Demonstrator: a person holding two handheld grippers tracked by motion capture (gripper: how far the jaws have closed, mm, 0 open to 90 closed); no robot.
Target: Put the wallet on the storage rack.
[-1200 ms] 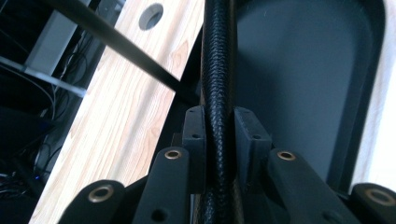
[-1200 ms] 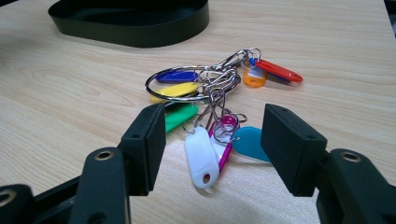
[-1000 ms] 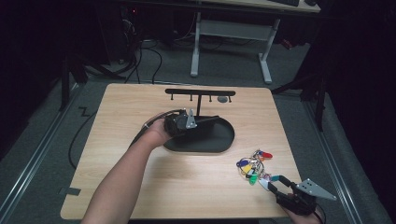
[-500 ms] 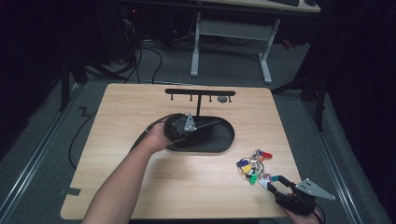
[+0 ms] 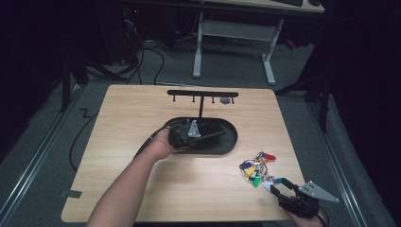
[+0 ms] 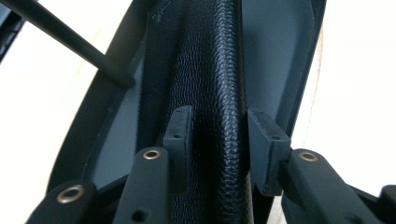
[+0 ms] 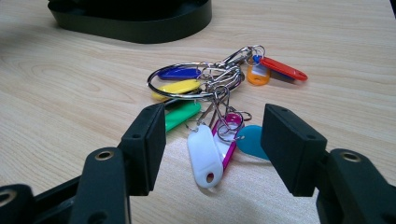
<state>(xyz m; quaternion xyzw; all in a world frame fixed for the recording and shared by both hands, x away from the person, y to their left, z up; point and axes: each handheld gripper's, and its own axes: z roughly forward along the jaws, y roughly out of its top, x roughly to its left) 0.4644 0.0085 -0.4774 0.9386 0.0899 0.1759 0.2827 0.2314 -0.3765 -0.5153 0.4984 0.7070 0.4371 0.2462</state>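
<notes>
A black grained-leather case (image 6: 224, 93) lies lengthwise in the black oval tray (image 5: 231, 142). My left gripper (image 5: 221, 133) lies low over the tray and points right. Seen from the left gripper view, my left gripper (image 6: 222, 135) straddles the case; its jaws have just been opening, and the right pad (image 6: 266, 140) stands off the leather. A key ring with coloured tags (image 5: 255, 168) lies on the table at the front right. My right gripper (image 5: 274, 184) rests just short of it, open. In the right gripper view the tags (image 7: 205, 84) lie ahead of that gripper (image 7: 212, 144).
A black post rises from the tray's back to a bar with hooks (image 5: 202, 93); a small grey round piece (image 5: 226, 100) hangs near its right end. The table's front edge is close under my right hand. Cables and a desk frame stand on the floor behind.
The left gripper has shifted slightly toward the near side of the tray. The right gripper and the key ring have stayed put.
</notes>
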